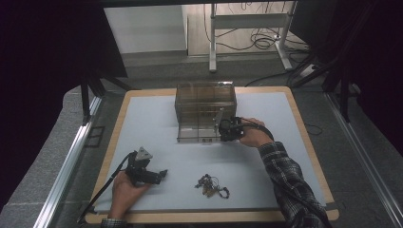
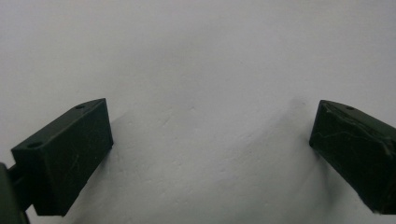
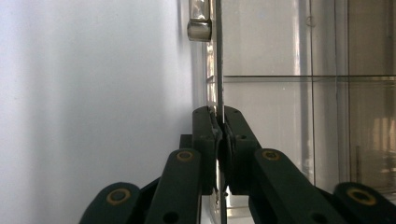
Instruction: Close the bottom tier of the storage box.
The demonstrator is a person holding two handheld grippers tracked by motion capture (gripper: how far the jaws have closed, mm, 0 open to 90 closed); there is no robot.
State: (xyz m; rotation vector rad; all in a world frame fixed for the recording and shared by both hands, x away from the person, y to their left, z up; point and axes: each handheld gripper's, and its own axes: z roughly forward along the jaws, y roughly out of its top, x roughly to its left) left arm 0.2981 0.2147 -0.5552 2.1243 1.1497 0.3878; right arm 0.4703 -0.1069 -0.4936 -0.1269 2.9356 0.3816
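A clear acrylic box [image 1: 204, 107] with inner dividers stands at the middle of the pale mat. My right gripper [image 1: 224, 130] is at the box's front right corner, shut on a thin clear panel [image 3: 219, 88] of the box, gripped edge-on between the pads [image 3: 219, 135]. A small metal knob [image 3: 199, 21] sits farther along that panel. My left gripper [image 1: 161, 174] lies low over the mat near the front left, held in a hand. Its jaws stand wide apart with only bare mat between them [image 2: 210, 140]. A tangle of small jewellery [image 1: 212, 185] lies on the mat right of it.
The mat [image 1: 157, 123] covers a wooden table top [image 1: 304, 128]. Metal rails [image 1: 66, 166] run along both sides. A table frame [image 1: 247, 28] and cables lie on the floor beyond.
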